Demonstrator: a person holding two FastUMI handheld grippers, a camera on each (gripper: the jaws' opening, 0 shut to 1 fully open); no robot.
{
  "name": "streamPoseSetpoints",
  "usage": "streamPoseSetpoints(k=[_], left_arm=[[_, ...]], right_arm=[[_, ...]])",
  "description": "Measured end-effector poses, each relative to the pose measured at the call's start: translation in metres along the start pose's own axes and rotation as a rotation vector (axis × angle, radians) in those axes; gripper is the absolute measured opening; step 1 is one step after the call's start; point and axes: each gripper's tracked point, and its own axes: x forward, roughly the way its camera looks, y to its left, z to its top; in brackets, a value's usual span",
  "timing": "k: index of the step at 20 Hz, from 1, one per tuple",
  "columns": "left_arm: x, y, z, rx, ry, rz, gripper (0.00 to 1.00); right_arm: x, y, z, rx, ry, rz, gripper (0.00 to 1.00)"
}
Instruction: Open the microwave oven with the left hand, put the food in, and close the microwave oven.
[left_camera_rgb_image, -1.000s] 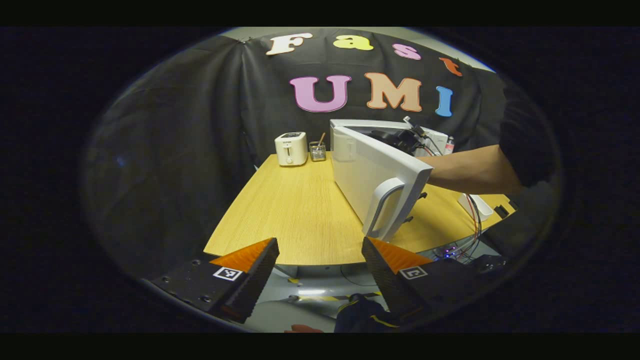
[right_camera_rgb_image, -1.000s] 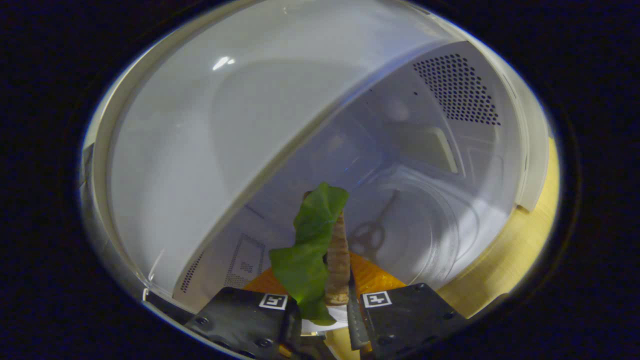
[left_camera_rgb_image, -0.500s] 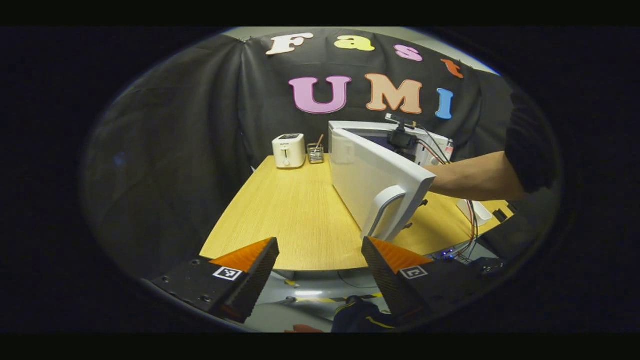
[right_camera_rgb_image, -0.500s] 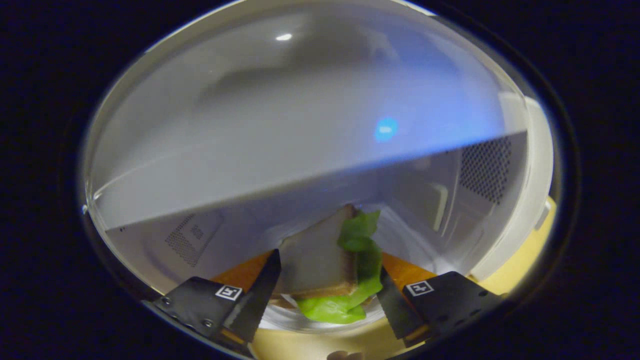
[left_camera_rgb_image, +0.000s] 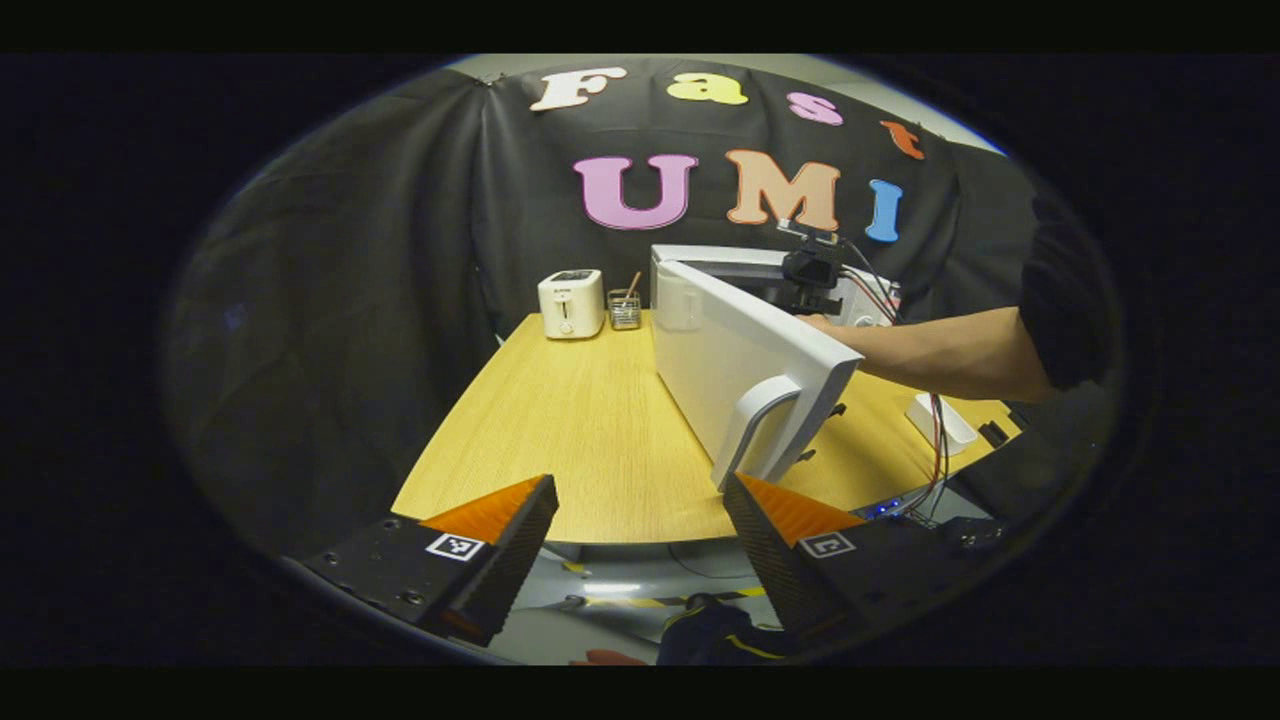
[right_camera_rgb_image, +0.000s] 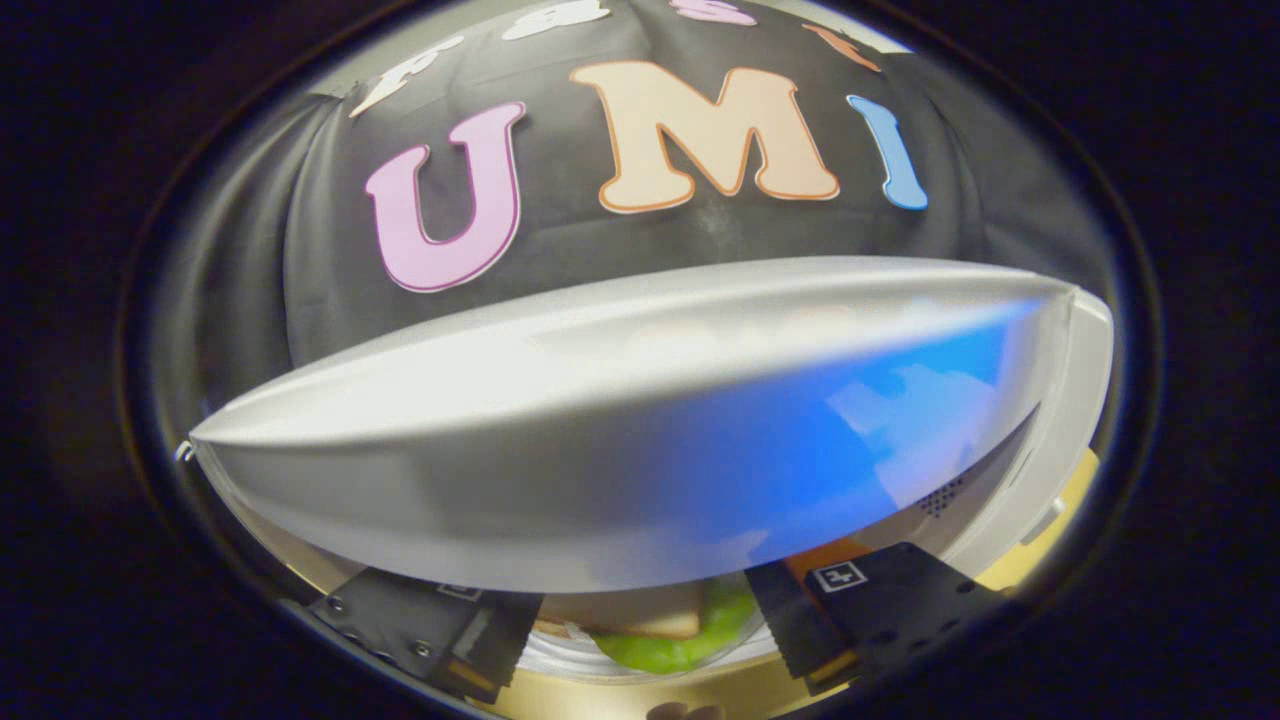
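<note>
White microwave open, sandwich resting at its mouth

White microwave (left_camera_rgb_image: 770, 300) stands toward the right side of the wooden tabletop (left_camera_rgb_image: 580, 430), its door (left_camera_rgb_image: 740, 365) swung out over the near edge, handle (left_camera_rgb_image: 755, 425) foremost. In the right gripper view the sandwich (right_camera_rgb_image: 655, 632), bread with green lettuce, lies on a plate (right_camera_rgb_image: 600, 668) at the oven's mouth, under its top. Right gripper (right_camera_rgb_image: 640, 630) has its fingers spread wide on either side of the sandwich, gripping nothing. A bare forearm (left_camera_rgb_image: 940, 350) reaches in behind the door. Left gripper (left_camera_rgb_image: 640, 545) hangs off the near edge, just short of the handle, fingers wide apart and empty. At the far edge stand a toaster (left_camera_rgb_image: 570, 303) and a small holder (left_camera_rgb_image: 624, 309)
</note>
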Motion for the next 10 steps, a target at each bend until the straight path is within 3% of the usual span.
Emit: streamPoseSetpoints(k=[3, 4, 6, 7, 8, 9, 10], left_arm=[[0.005, -0.001, 0.006, 0.012, -0.012, -0.004, 0.98], [0.007, -0.001, 0.011, 0.024, -0.021, -0.005, 0.98], [0.010, -0.001, 0.020, 0.046, -0.046, -0.015, 0.98], [0.012, 0.000, 0.022, 0.053, -0.055, -0.015, 0.98], [0.014, 0.000, 0.025, 0.059, -0.065, -0.023, 0.98], [0.016, -0.002, 0.028, 0.056, -0.081, -0.034, 0.98], [0.018, -0.003, 0.033, 0.037, -0.101, -0.048, 0.98]], right_arm=[[-0.015, 0.003, 0.000, -0.057, 0.002, 0.038, 1.00], [-0.022, 0.004, -0.002, -0.087, 0.008, 0.051, 0.92], [-0.044, 0.010, -0.003, -0.134, 0.008, 0.100, 0.92], [-0.057, 0.012, -0.002, -0.159, 0.003, 0.121, 0.93], [-0.071, 0.012, 0.001, -0.183, -0.005, 0.142, 1.00], [-0.085, 0.012, 0.006, -0.200, -0.016, 0.160, 0.94], [-0.101, 0.011, 0.011, -0.219, -0.028, 0.179, 0.94]])
